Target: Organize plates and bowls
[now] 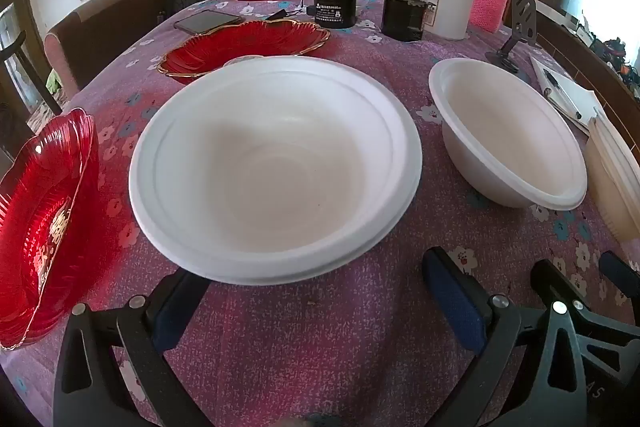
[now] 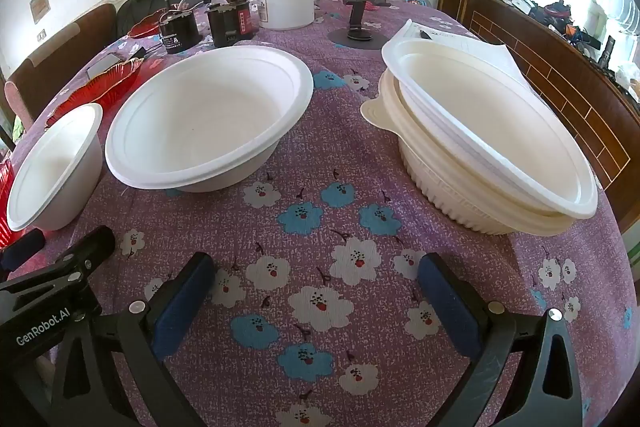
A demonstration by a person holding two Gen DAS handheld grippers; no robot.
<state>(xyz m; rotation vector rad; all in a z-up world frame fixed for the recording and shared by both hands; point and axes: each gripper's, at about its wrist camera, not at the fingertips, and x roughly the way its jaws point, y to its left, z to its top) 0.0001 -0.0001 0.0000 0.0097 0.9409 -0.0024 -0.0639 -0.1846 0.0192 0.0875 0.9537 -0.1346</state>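
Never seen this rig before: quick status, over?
Left gripper open, empty. Right gripper open, empty. White bowls unstacked on table. Nothing in the way.

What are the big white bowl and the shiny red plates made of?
The big white bowl looks like matte foam or pressed paper pulp: dull, thin-rimmed, with no shine. The red plate looks like glossy see-through plastic, perhaps glass: ribbed, sparkling, with a gold edge. The pictures alone cannot settle either.
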